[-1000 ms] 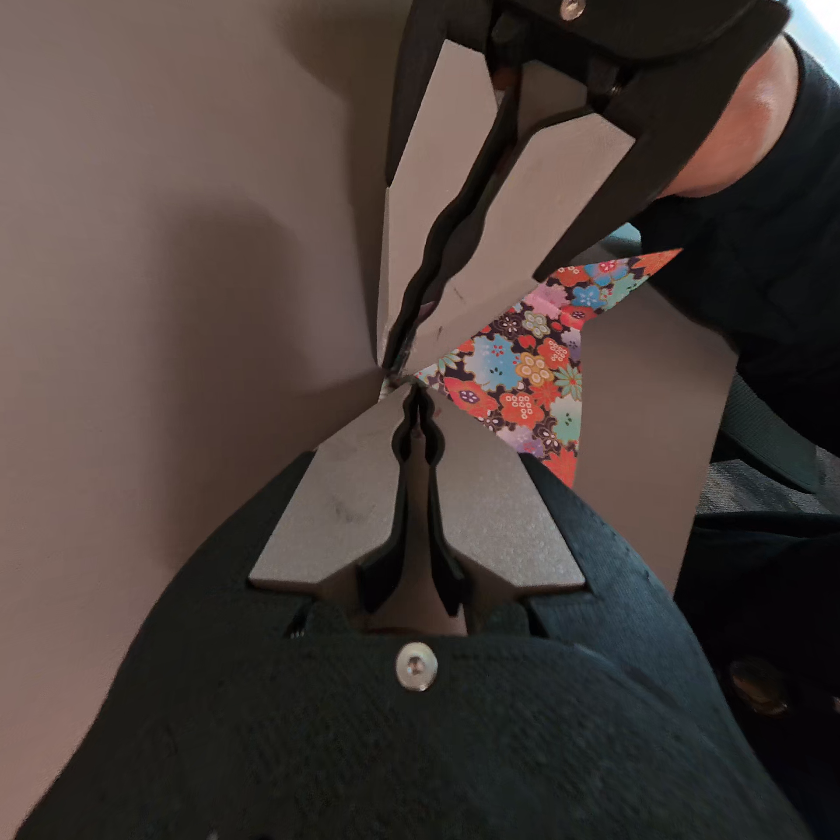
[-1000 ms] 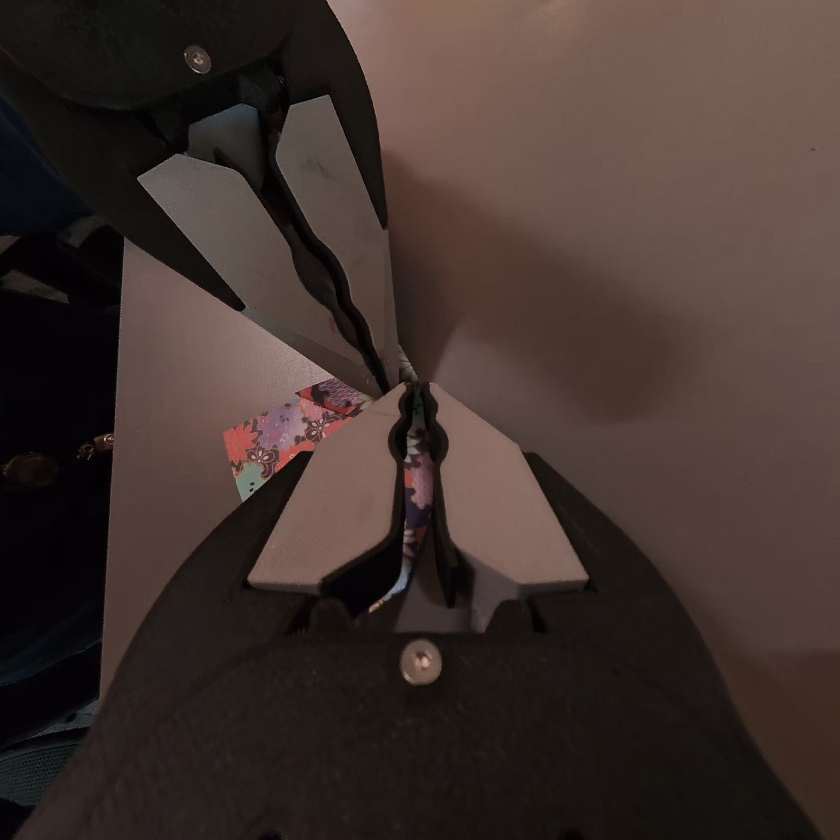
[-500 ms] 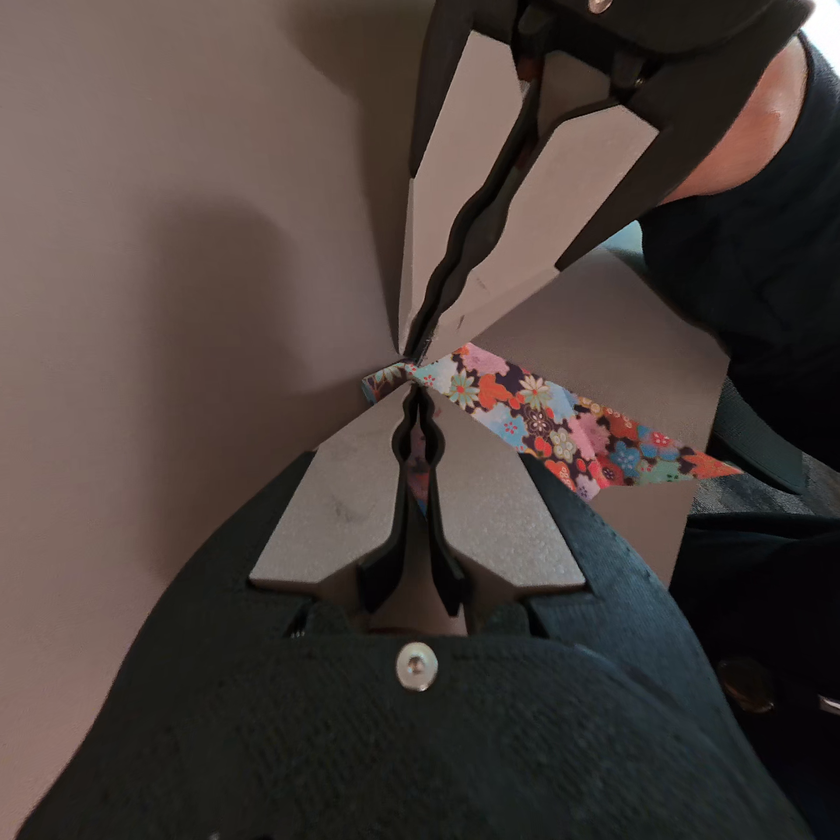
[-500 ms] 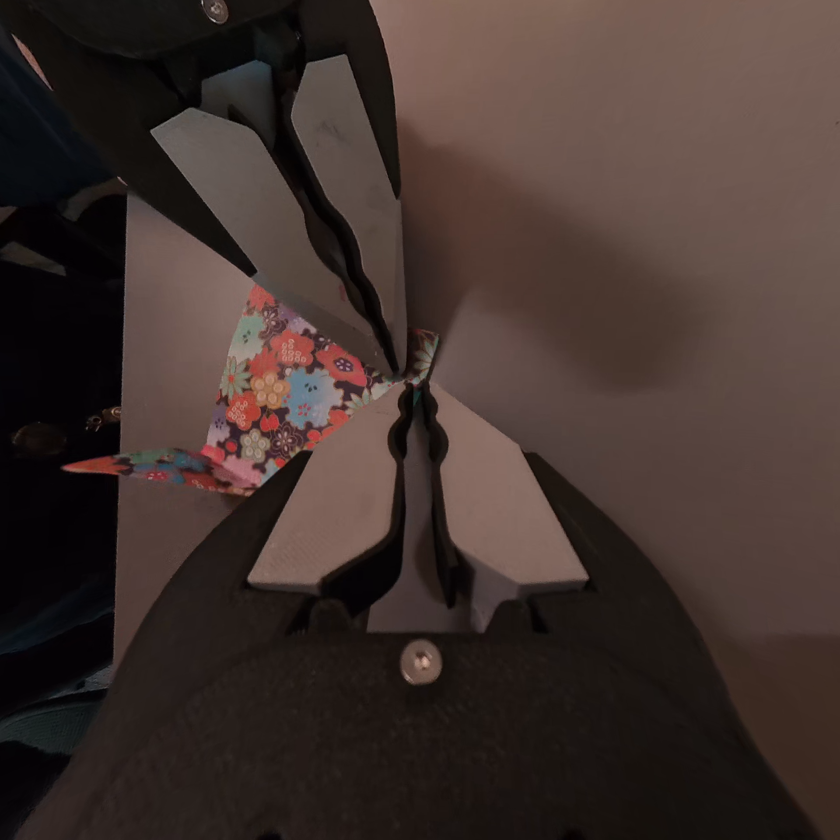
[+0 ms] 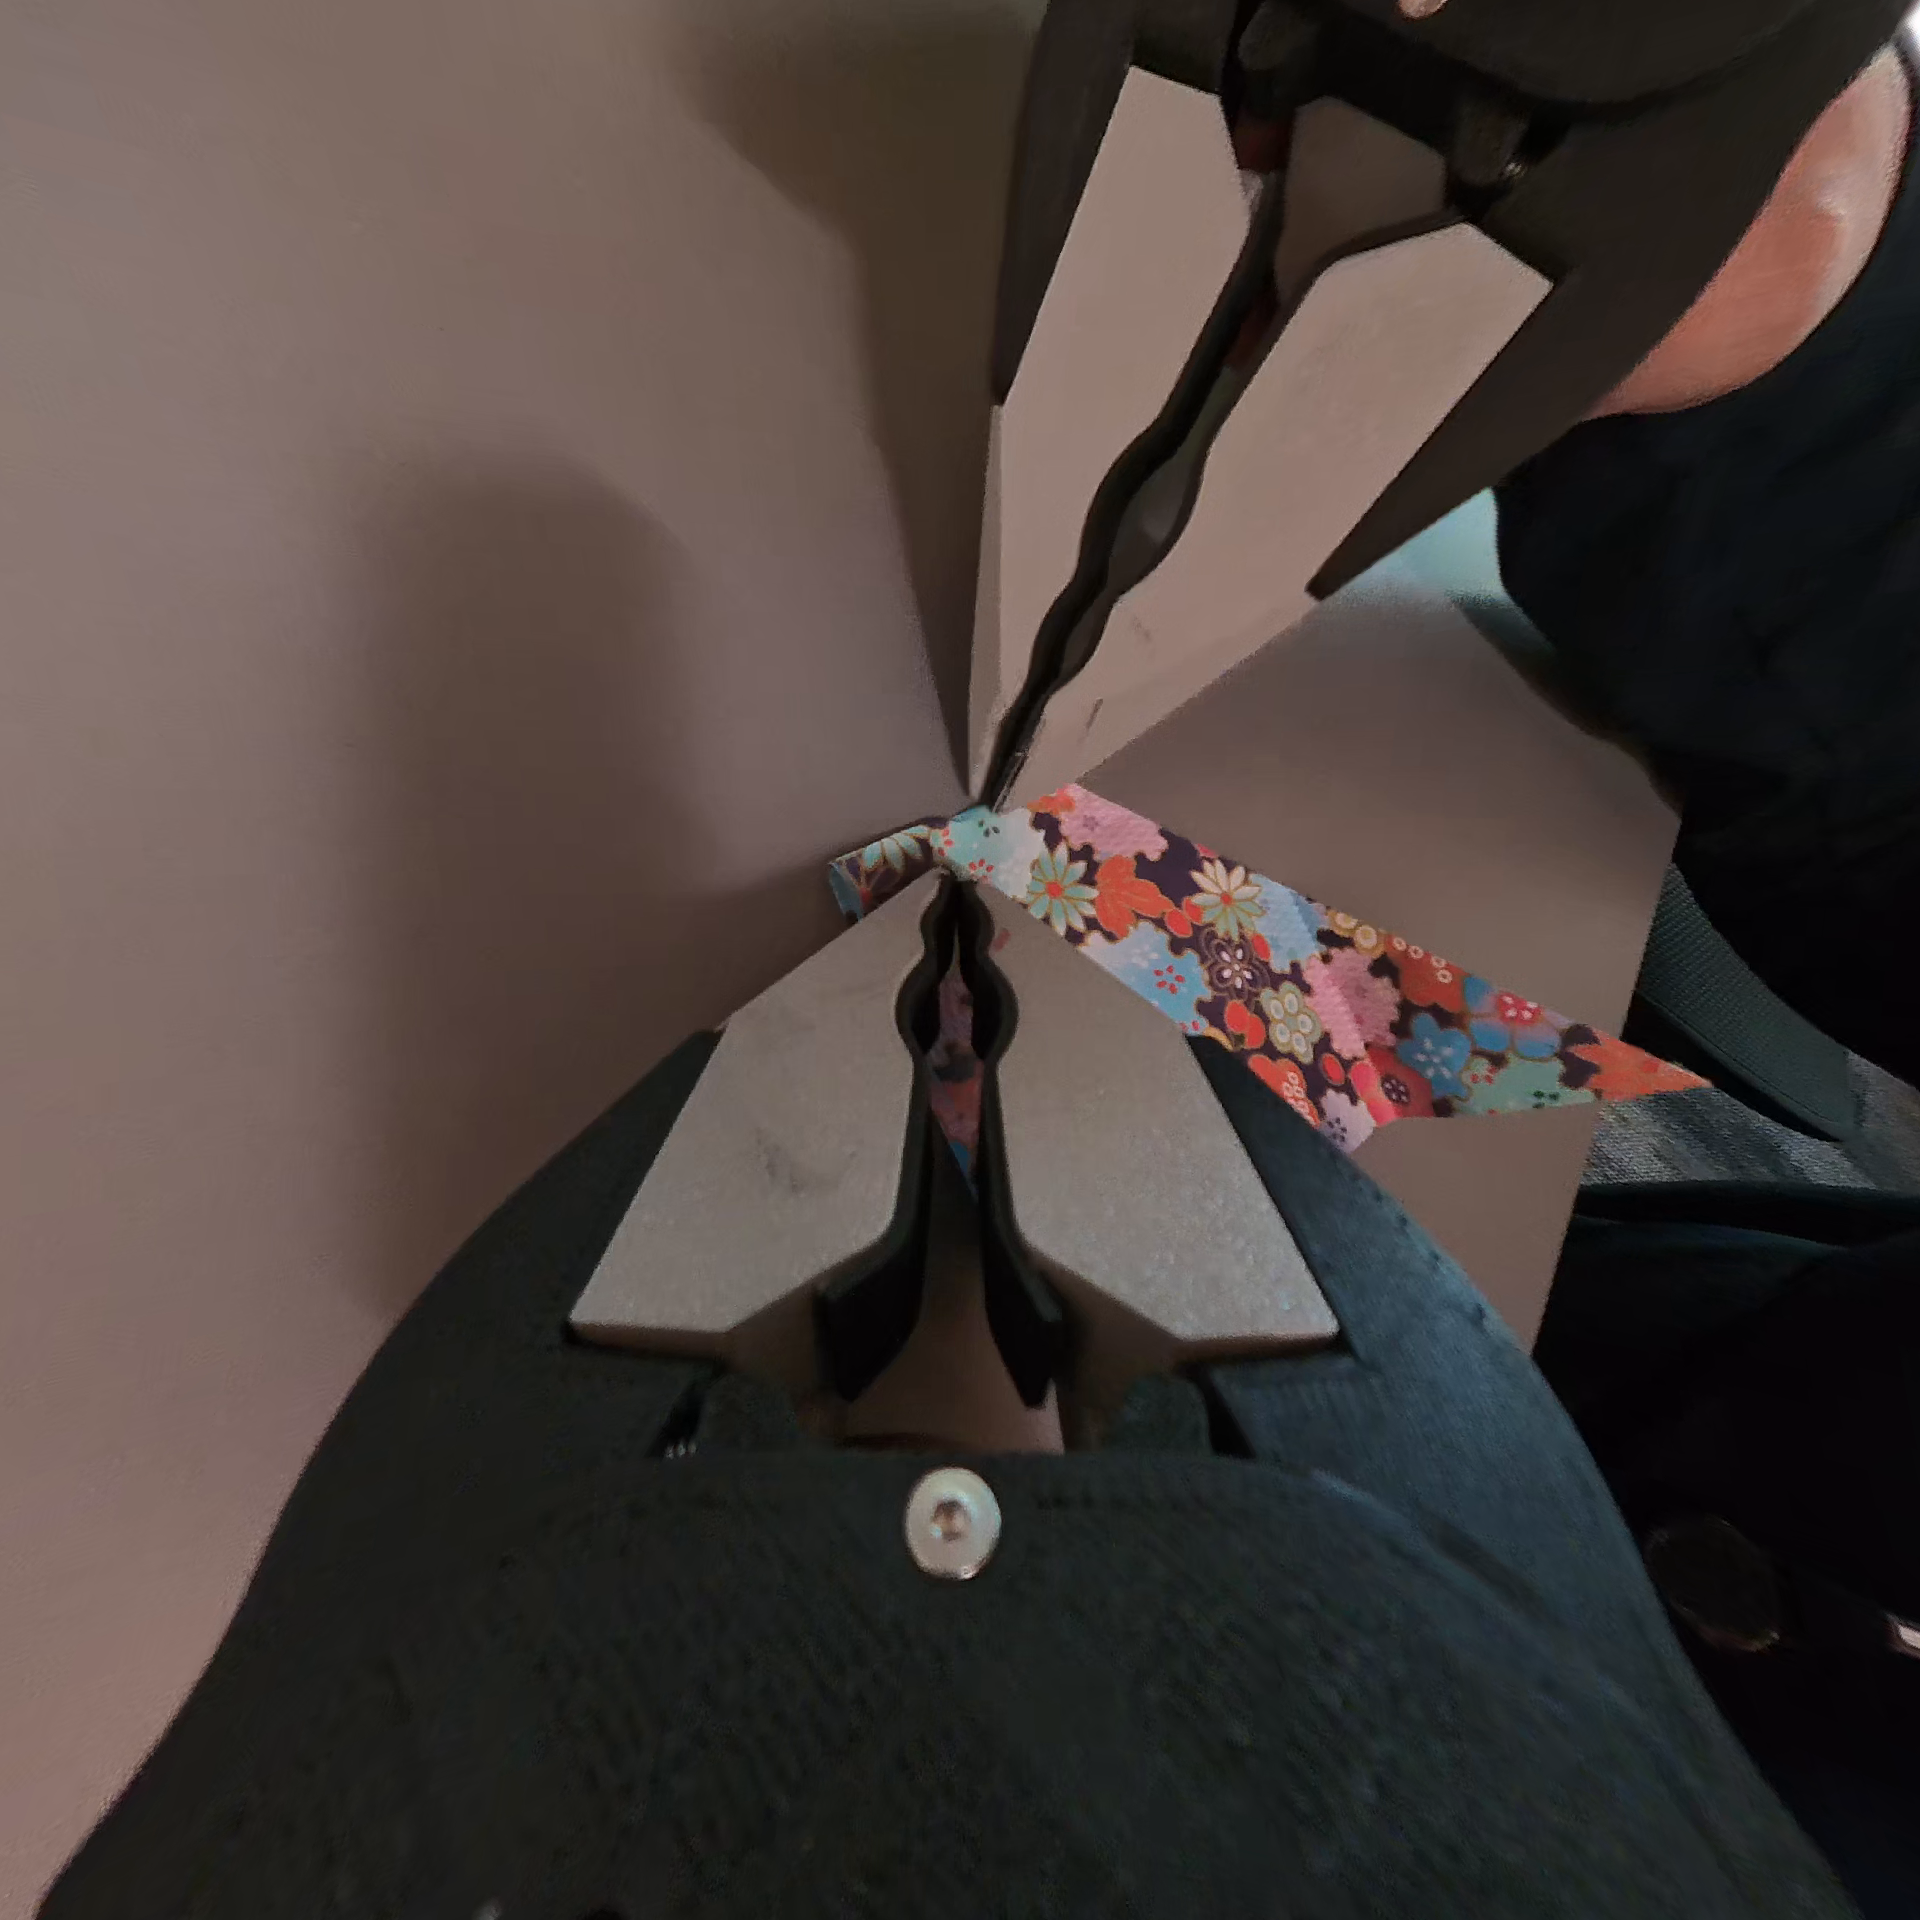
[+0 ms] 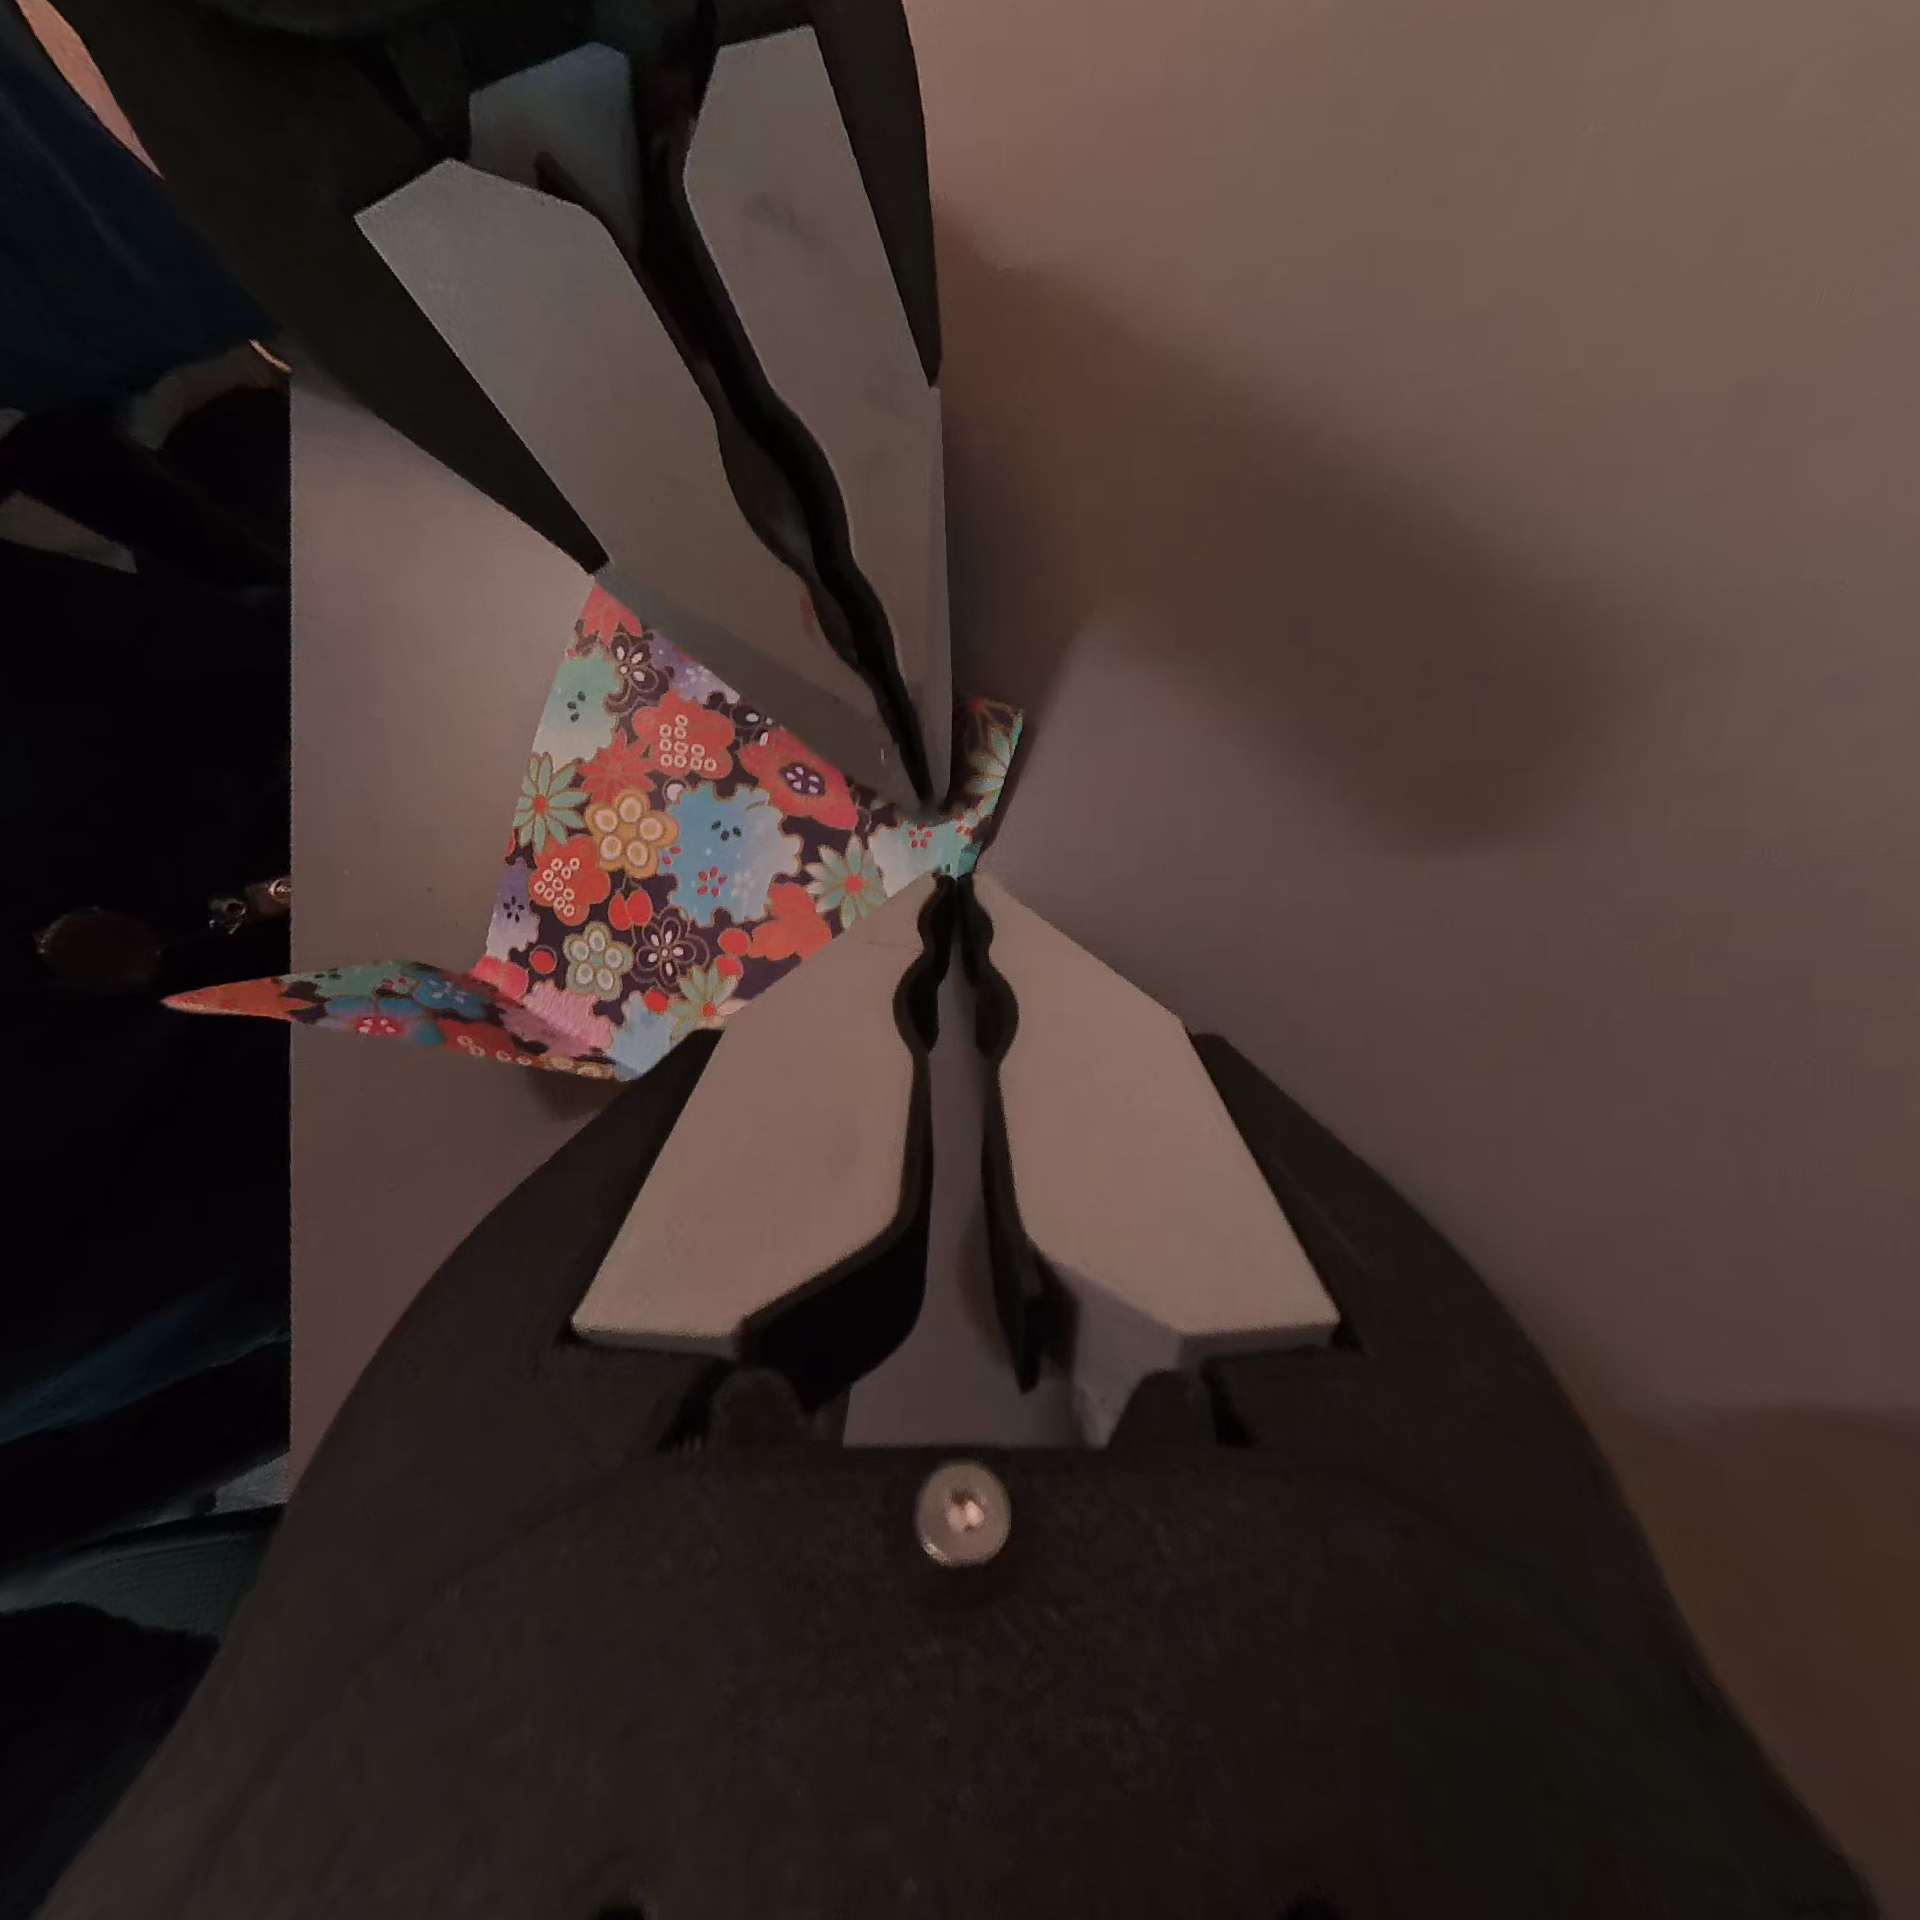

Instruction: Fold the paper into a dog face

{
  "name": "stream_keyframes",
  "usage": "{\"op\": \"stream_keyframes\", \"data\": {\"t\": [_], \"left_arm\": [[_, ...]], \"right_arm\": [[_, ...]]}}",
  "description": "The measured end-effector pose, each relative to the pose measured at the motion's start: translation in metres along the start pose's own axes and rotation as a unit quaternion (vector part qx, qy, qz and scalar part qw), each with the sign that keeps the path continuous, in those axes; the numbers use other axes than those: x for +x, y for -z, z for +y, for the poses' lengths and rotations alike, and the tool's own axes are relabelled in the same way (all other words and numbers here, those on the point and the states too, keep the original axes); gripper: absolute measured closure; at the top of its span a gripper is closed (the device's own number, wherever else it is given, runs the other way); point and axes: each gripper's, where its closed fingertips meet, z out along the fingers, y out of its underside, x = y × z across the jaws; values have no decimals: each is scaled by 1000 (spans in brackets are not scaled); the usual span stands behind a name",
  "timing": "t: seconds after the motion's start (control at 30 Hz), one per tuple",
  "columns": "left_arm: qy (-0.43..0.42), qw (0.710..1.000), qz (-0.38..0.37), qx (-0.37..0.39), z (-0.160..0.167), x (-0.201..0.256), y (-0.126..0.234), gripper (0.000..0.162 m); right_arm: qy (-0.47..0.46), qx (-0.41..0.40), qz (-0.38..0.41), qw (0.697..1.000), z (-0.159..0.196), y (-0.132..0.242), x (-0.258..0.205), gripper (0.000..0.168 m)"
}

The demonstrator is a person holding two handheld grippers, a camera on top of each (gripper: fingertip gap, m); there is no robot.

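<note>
Left wrist view puts our left gripper (image 5: 951,883) nearest, jaws clenched on one corner of the flowered paper (image 5: 1247,956), a sliver of it showing in the slot between the fingers. Tip to tip with it, our right gripper (image 5: 992,795) pinches the same corner from above. Beyond both tips the paper's long axis trails away over the grey table (image 5: 364,520) toward its near edge, so we judge neither hand nearer

No readable text, label, brand, number or sign shows in either view; the paper carries only a flower pattern
</note>
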Motion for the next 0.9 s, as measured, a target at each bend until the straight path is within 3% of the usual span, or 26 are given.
{"op": "stream_keyframes", "data": {"t": [0.23, 0.33, 0.53, 0.9], "left_arm": [[1, 1000, -3, 1, 0, 0, 0, 162], [3, 1000, -3, 2, 0, 0, 0, 162], [4, 1000, -2, 2, 0, 0, 0, 162], [1, 1000, -6, 3, 0, 0, 0, 162]], "right_arm": [[5, -8, 5, 1000, 7, 7, 1, 168], [7, 9, 22, 1000, -3, 4, 5, 150], [22, 23, 83, 996, -18, -6, 20, 156], [60, 23, 135, 989, -28, -10, 26, 151]]}}
